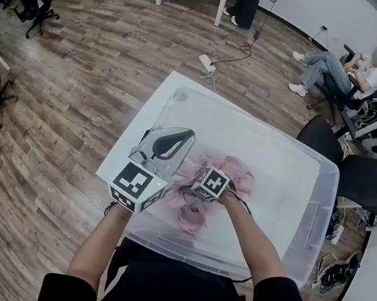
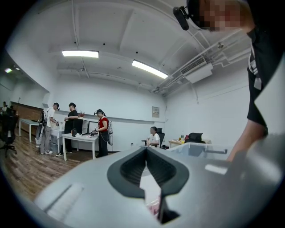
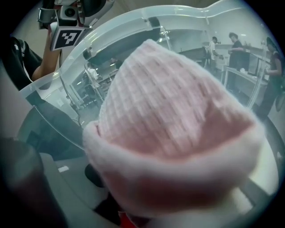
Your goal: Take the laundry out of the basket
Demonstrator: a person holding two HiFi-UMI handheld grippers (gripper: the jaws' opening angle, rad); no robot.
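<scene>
Head view looks straight down into the basket [image 1: 322, 217], a clear tub on the wood floor with its long side running across in front of the person. The laundry [image 1: 232, 169], pink and bunched up, lies in the near half of the basket, close to the wall by the person's legs. Its long axis is hard to call, since it is more of a heap than a strip.

The right gripper [image 1: 204, 188] reaches down inside the basket at a steep tilt and sits right on the heap. In the right gripper view a fold of pink knit [image 3: 169, 116] fills nearly everything and swells up out of the jaws, so the gripper is clamped on the cloth. The basket's curved wall [image 3: 133, 26] rises behind it, which puts the cloth still below the rim.

The left gripper [image 1: 190, 134] hangs level above the near-left part of the basket, just beside the heap and higher than it. In the left gripper view its pads [image 2: 133, 169] meet at the tips [image 2: 146, 150] with nothing caught between them, only a sliver of pink far below.

So the cloth is at the right gripper and below and to the right of the left one. The right hand is plainly the nearer. As I see it, the way out is straight up and back over the near wall, with the left free to catch whatever trails.
</scene>
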